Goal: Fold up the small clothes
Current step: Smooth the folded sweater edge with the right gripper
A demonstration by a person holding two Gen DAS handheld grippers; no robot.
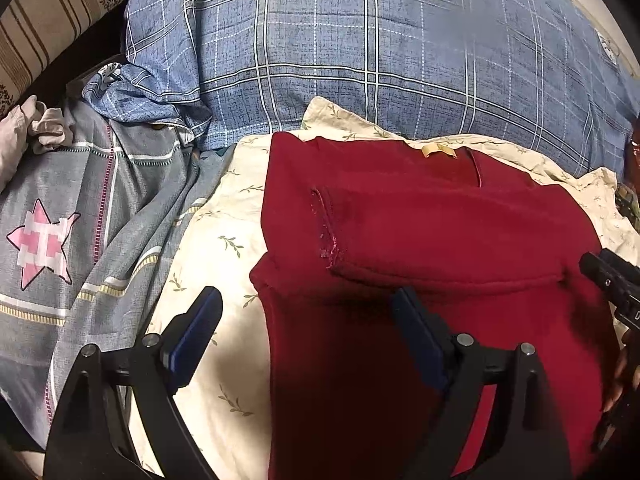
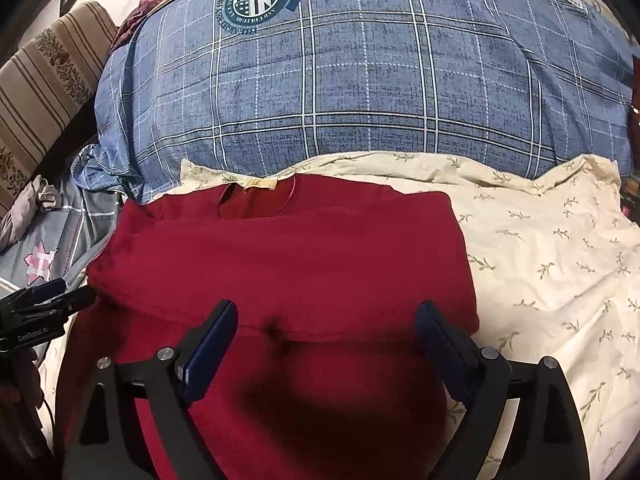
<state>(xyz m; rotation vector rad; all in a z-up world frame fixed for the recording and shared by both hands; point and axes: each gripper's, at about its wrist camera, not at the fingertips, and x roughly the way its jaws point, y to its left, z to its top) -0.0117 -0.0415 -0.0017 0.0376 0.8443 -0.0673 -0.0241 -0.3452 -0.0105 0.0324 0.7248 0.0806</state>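
A dark red garment (image 1: 420,232) lies on a cream leaf-print sheet (image 1: 224,240), partly folded, with its collar tag (image 1: 438,151) at the far end. It also shows in the right wrist view (image 2: 288,256). My left gripper (image 1: 308,304) is open and empty, above the garment's left edge. My right gripper (image 2: 326,320) is open and empty over the garment's near part, straddling a folded hem. The right gripper shows at the right edge of the left wrist view (image 1: 612,280). The left gripper shows at the left edge of the right wrist view (image 2: 60,296).
A big blue plaid quilt (image 1: 380,60) is piled behind the garment. A grey bedcover with a pink star (image 1: 44,244) lies to the left. A striped headboard cushion (image 2: 44,80) stands at the far left. Cream sheet (image 2: 552,264) spreads to the right.
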